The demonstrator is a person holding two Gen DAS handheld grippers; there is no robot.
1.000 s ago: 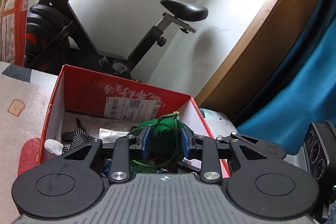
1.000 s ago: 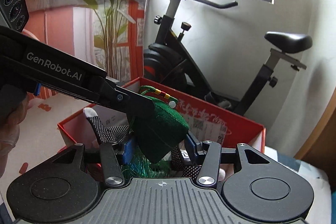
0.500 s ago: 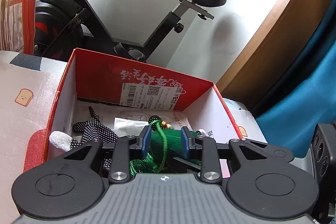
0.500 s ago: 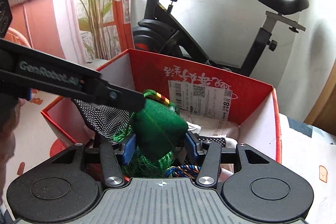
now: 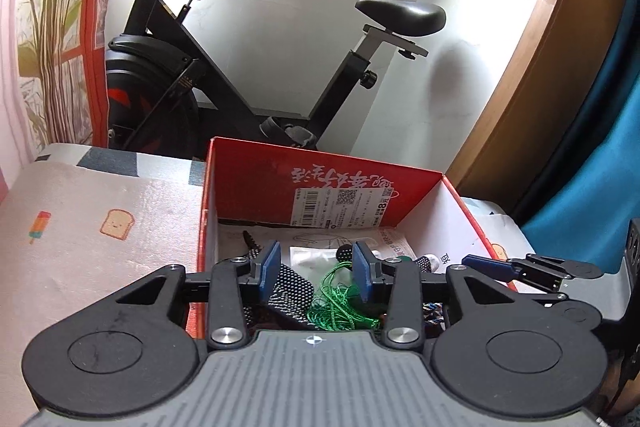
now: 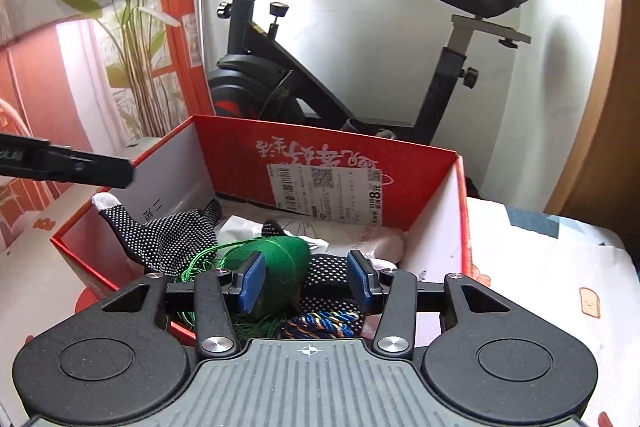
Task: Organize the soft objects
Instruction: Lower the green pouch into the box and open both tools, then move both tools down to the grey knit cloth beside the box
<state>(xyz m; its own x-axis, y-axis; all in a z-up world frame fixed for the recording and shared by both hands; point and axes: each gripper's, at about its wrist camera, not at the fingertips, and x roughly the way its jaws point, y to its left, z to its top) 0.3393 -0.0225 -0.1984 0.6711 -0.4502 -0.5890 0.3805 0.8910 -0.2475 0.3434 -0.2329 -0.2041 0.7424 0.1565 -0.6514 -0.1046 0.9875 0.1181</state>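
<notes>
Green pouch (image 6: 286, 259), corded, lies in the red box (image 6: 460, 227) beside a dotted glove (image 6: 168, 235). Left claw (image 5: 316, 271) has just been opening, gripping nothing; right claw (image 6: 306, 279) is part open, empty.

The gripper body hides the near part of the red box (image 6: 460, 227). The bike (image 5: 168, 83) handlebar runs off the top edge.
</notes>
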